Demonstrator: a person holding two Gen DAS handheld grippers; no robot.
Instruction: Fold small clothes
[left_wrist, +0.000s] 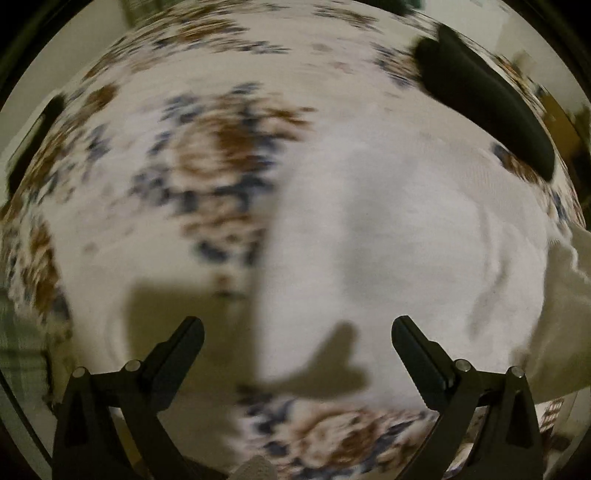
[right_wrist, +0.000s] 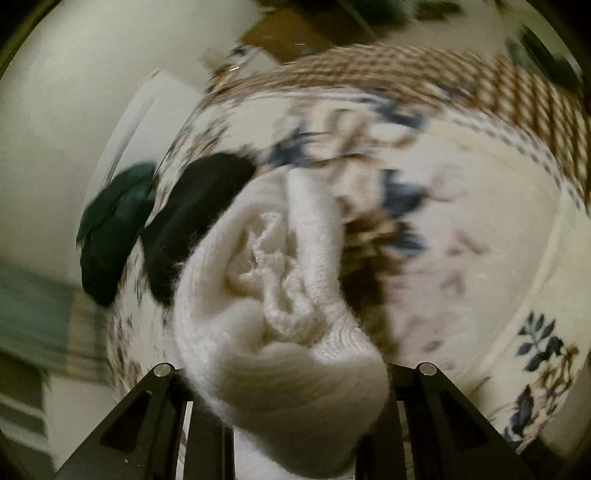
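Note:
A white knit garment (left_wrist: 406, 236) lies on the floral-patterned cloth surface (left_wrist: 207, 155), to the right of centre in the left wrist view. My left gripper (left_wrist: 297, 332) is open and empty, hovering above the garment's near left edge. In the right wrist view the white knit piece (right_wrist: 273, 314) is bunched and rolled up right in front of the camera, hiding the fingertips. My right gripper (right_wrist: 291, 391) is shut on it. Both views are motion-blurred.
A black sock (left_wrist: 487, 107) lies at the far right of the cloth; it also shows in the right wrist view (right_wrist: 195, 221). A dark green piece (right_wrist: 110, 229) lies beside it at the cloth's edge. A checked border (right_wrist: 424, 77) runs along the cloth's far side.

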